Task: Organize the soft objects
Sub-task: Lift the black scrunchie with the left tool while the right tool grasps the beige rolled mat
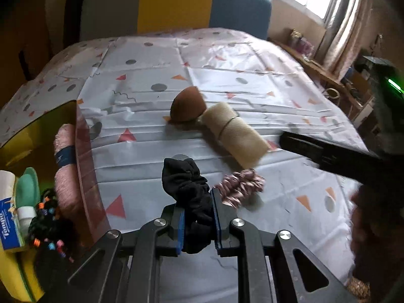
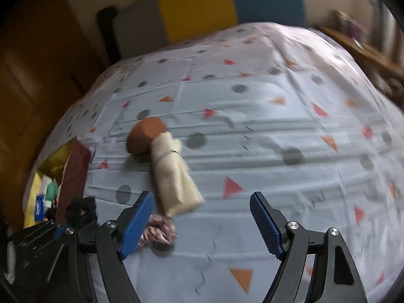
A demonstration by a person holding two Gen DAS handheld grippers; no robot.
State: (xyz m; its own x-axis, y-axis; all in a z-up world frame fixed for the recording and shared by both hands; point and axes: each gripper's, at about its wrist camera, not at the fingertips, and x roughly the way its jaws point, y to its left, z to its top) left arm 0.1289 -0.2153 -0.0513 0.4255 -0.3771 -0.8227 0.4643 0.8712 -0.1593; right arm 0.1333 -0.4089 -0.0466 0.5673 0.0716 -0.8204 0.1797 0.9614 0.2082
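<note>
Black scrunchie, soft and light, bunches in my left claw, pinched mid-loop; my right claw stands spread near the pink scrunchie.

A tablecloth covers the table. Near the middle lies a sponge, touching the far end of a rolled towel that runs toward the near right. Nearer lie two scrunchies: one on the left, in the left gripper, the other just beside it on the right. At the left edge stands a box holding a rolled cloth, a tissue pack and hair ties. A chair stands beyond the table's far edge.
</note>
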